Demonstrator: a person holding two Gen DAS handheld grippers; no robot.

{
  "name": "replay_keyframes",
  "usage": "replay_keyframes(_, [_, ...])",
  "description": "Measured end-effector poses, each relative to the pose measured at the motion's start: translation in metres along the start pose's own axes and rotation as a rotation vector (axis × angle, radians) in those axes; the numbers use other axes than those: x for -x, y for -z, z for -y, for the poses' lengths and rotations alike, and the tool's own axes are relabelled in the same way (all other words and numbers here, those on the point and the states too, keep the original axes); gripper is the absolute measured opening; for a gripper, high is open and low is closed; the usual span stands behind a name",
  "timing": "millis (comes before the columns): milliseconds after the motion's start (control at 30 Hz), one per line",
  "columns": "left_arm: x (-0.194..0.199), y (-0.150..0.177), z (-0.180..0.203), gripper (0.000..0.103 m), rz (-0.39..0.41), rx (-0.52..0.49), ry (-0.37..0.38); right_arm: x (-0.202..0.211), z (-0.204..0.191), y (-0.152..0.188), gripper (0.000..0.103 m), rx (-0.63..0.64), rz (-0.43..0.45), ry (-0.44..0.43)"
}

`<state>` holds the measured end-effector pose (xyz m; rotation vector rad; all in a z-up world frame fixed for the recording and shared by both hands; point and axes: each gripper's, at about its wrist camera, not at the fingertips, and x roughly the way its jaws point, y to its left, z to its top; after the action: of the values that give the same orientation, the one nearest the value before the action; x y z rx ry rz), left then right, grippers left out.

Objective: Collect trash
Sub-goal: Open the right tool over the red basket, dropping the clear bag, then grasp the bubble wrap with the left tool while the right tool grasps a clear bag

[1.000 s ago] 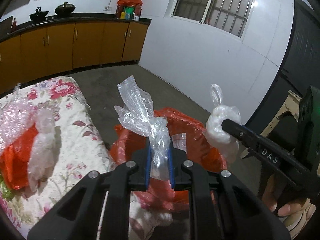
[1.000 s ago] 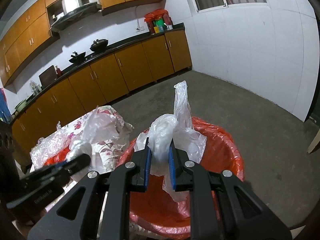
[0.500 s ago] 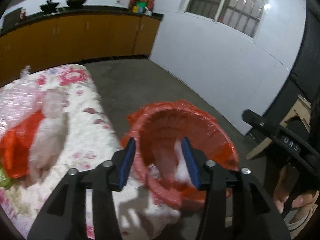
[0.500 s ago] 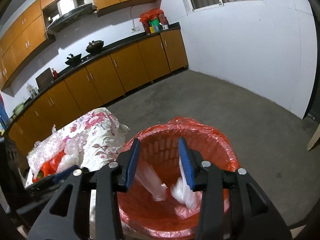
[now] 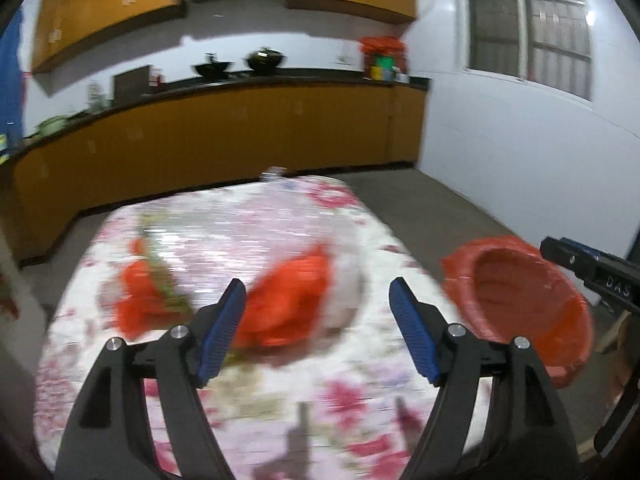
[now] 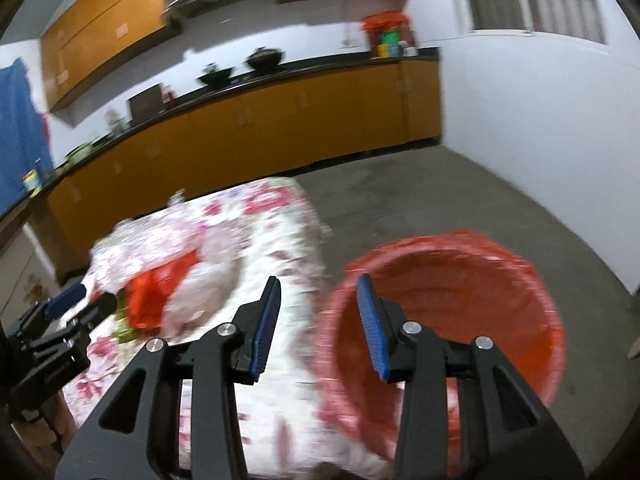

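My left gripper [image 5: 318,320] is open and empty above the floral-cloth table [image 5: 260,408], pointing at a crumpled red plastic bag [image 5: 288,300] with whitish plastic [image 5: 346,292] beside it. Another red scrap [image 5: 138,292] lies further left. The red-lined trash basket [image 5: 516,304] stands at the table's right. My right gripper [image 6: 318,318] is open and empty over the gap between the table and the basket [image 6: 448,304]. The red bag [image 6: 158,292] also shows in the right wrist view. Both views are blurred.
Orange kitchen cabinets [image 5: 240,132] with a dark counter run along the back wall. A white wall with a barred window [image 5: 528,20] stands on the right. Bare grey floor [image 6: 440,192] lies beyond the basket. The left gripper [image 6: 76,304] shows at the right view's left edge.
Both grippers opened and dropped their clear plastic bags into the basket. Both then swung left, the left one back over the table toward the red bag.
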<state>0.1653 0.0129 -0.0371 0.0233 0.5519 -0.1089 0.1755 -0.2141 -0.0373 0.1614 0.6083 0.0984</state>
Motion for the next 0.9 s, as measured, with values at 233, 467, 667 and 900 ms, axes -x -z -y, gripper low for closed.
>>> replay_keyframes(233, [0.015, 0.004, -0.06, 0.073, 0.019, 0.093, -0.099, -0.061, -0.064, 0.0, 0.041, 0.041, -0.1, -0.107])
replay_keyframes(467, [0.022, 0.014, -0.088, 0.073, 0.011, 0.133, -0.13, -0.11, -0.094, -0.002, 0.041, 0.015, -0.166, -0.114])
replay_keyframes(667, [0.019, 0.019, -0.097, 0.073, -0.01, 0.167, -0.12, -0.144, -0.101, -0.005, 0.041, -0.007, -0.219, -0.089])
replay_keyframes(900, [0.008, 0.019, -0.093, 0.073, -0.033, 0.194, -0.082, -0.153, -0.095, 0.016, 0.013, 0.056, -0.274, -0.067])
